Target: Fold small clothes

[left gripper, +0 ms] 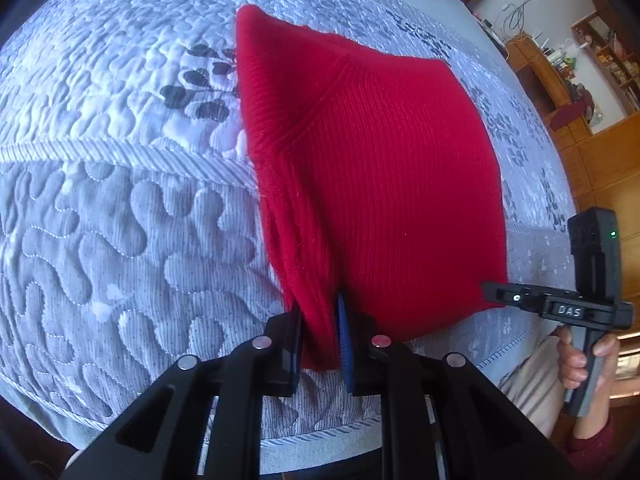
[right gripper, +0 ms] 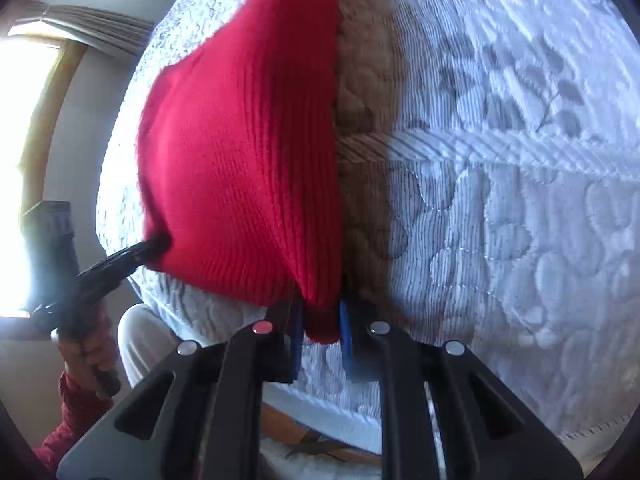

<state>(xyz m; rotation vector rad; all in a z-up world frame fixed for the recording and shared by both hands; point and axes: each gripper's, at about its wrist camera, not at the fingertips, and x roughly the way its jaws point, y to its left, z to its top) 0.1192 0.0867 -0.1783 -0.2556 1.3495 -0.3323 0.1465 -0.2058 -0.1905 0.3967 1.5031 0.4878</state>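
Observation:
A red ribbed knit garment (left gripper: 372, 168) is held up over the quilted bed, stretched between my two grippers. My left gripper (left gripper: 320, 332) is shut on its near left corner. My right gripper shows in the left wrist view (left gripper: 496, 294) at the garment's right corner, with a hand on its handle. In the right wrist view the same garment (right gripper: 240, 148) hangs ahead, and my right gripper (right gripper: 320, 328) is shut on its lower corner. My left gripper (right gripper: 154, 246) shows there at the far left, pinching the other corner.
A grey-white quilted bedspread (left gripper: 120, 208) with leaf prints covers the bed under the garment. Wooden shelves and cabinets (left gripper: 580, 92) stand at the right. A bright window with a curtain (right gripper: 36, 120) is at the left. The garment casts a shadow (right gripper: 364, 160) on the quilt.

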